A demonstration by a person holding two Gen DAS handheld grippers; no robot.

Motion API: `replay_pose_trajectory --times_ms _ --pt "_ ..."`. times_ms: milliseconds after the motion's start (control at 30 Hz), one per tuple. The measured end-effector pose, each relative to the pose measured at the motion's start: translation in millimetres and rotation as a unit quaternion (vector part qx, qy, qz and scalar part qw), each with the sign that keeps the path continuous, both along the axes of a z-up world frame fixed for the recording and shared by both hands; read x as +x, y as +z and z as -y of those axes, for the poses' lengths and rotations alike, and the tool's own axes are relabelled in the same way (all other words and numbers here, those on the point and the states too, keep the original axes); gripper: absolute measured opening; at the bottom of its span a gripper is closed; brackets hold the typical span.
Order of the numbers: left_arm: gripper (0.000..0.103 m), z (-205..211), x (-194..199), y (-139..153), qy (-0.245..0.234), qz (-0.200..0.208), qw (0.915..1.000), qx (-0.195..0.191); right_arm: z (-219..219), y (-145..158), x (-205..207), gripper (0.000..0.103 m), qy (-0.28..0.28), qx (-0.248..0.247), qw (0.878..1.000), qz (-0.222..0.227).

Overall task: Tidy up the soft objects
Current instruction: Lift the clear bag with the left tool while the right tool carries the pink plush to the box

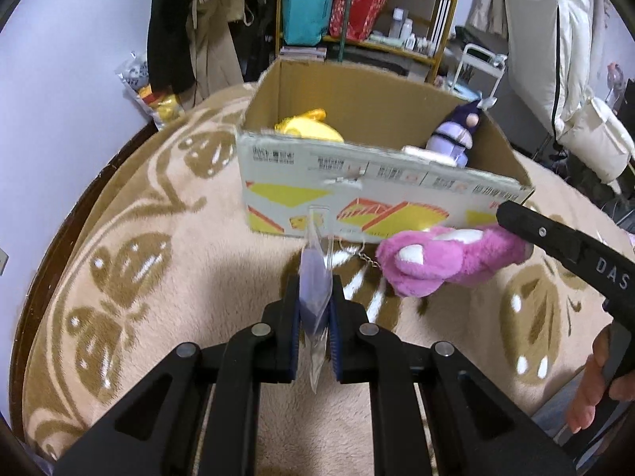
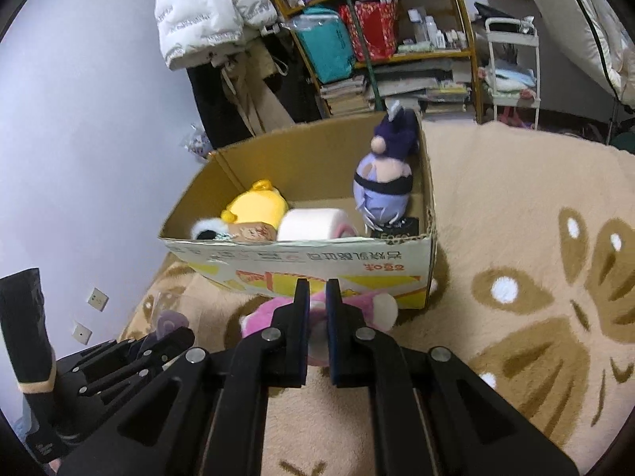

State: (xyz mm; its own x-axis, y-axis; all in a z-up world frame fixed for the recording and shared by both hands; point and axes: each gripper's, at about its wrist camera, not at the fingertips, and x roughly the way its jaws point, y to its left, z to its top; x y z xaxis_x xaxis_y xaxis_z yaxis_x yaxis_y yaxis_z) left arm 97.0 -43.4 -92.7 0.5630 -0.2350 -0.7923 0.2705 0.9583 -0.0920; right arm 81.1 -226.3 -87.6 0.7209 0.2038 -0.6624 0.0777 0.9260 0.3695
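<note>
An open cardboard box (image 1: 357, 182) stands on the beige blanket; it also shows in the right wrist view (image 2: 317, 254). Inside are a yellow plush (image 2: 258, 206), a purple doll (image 2: 383, 182) upright in the right corner, and a white-pink roll (image 2: 313, 224). My left gripper (image 1: 315, 281) is shut on a clear plastic bag with a purple item (image 1: 315, 277), held in front of the box. My right gripper (image 2: 317, 289) is shut on a pink plush (image 1: 448, 258), which also shows in the right wrist view (image 2: 373, 305), just before the box's front wall.
The beige blanket with a brown pattern (image 2: 535, 277) covers the surface. A wooden shelf (image 2: 397, 39) with bags and books, hanging clothes (image 1: 174, 39) and a white cart (image 2: 512, 75) stand behind the box. A wall (image 2: 79, 119) is on the left.
</note>
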Motion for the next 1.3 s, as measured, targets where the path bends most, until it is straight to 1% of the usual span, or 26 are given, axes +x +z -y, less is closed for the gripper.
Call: replay_pose_trajectory --times_ms 200,233,333,433,533,633,700,767,800,833,867,900,933,967,1000,1033,1067,1100,1200,1300 --pt "0.011 -10.6 5.8 5.9 0.006 0.024 0.9997 -0.008 -4.5 21.1 -15.6 0.005 0.004 -0.012 0.999 0.036" --pt "0.011 -11.3 5.3 7.7 0.007 0.028 0.9996 -0.009 -3.8 24.2 -17.6 0.001 0.005 -0.011 0.999 0.041" --pt "0.011 -12.6 4.1 15.0 0.006 0.043 0.999 -0.011 -1.9 39.2 -26.5 0.001 0.003 -0.006 0.998 0.063" --pt "0.011 -11.6 2.8 22.1 0.002 0.058 0.9982 -0.012 0.9 49.2 -29.9 0.001 0.004 -0.012 0.997 0.077" --pt "0.011 -11.0 4.4 20.7 0.004 0.055 0.9984 -0.011 6.4 44.9 -27.3 0.001 0.0 -0.002 0.998 0.066" --pt "0.011 -11.3 5.9 18.0 0.007 0.05 0.9987 -0.007 8.3 30.9 -20.1 0.001 0.005 -0.001 1.0 0.026" --pt "0.011 -12.0 6.5 16.8 0.01 0.048 0.9988 -0.006 9.8 22.9 -16.7 0.003 0.006 0.0 1.0 0.002" --pt "0.012 -12.7 7.2 15.3 0.012 0.046 0.9988 -0.005 9.8 16.5 -17.2 0.009 0.007 -0.006 1.0 -0.018" --pt "0.012 -12.9 7.3 14.8 0.012 0.046 0.9989 -0.005 9.8 14.2 -18.5 0.01 0.008 -0.01 1.0 -0.023" --pt "0.012 -13.5 7.6 14.1 0.013 0.045 0.9989 -0.005 8.9 12.3 -18.5 0.02 0.012 -0.013 0.999 -0.029" --pt "0.012 -13.8 7.8 13.9 0.014 0.044 0.9989 -0.004 8.3 10.0 -19.2 0.036 0.016 -0.016 0.999 -0.036" --pt "0.012 -14.3 7.9 13.8 0.014 0.044 0.9989 -0.005 7.2 8.3 -20.1 0.045 0.019 -0.019 0.999 -0.042" --pt "0.012 -14.4 7.7 13.7 0.015 0.044 0.9989 -0.005 5.6 6.0 -20.9 0.059 0.023 -0.021 0.998 -0.047" --pt "0.012 -15.0 7.9 13.6 0.015 0.043 0.9989 -0.007 4.9 3.7 -22.0 0.063 0.025 -0.023 0.998 -0.052" --pt "0.012 -15.3 8.0 13.6 0.016 0.043 0.9989 -0.007 3.9 1.1 -22.5 0.065 0.028 -0.027 0.998 -0.057" --pt "0.012 -15.5 8.1 13.4 0.016 0.043 0.9989 -0.007 2.3 -2.3 -22.0 0.068 0.032 -0.033 0.997 -0.067" --pt "0.012 -15.7 8.1 13.5 0.016 0.043 0.9989 -0.007 0.8 -7.1 -20.6 0.074 0.038 -0.038 0.995 -0.079" --pt "0.012 -15.8 8.1 13.5 0.016 0.044 0.9989 -0.007 -0.1 -12.1 -19.0 0.076 0.041 -0.041 0.994 -0.091" --pt "0.012 -15.5 8.1 13.5 0.015 0.043 0.9989 -0.006 -3.5 -29.0 -13.0 0.077 0.05 -0.056 0.989 -0.124" --pt "0.012 -15.0 8.2 13.5 0.015 0.043 0.9989 -0.008 -8.0 -43.4 -6.4 0.081 0.058 -0.083 0.983 -0.151"
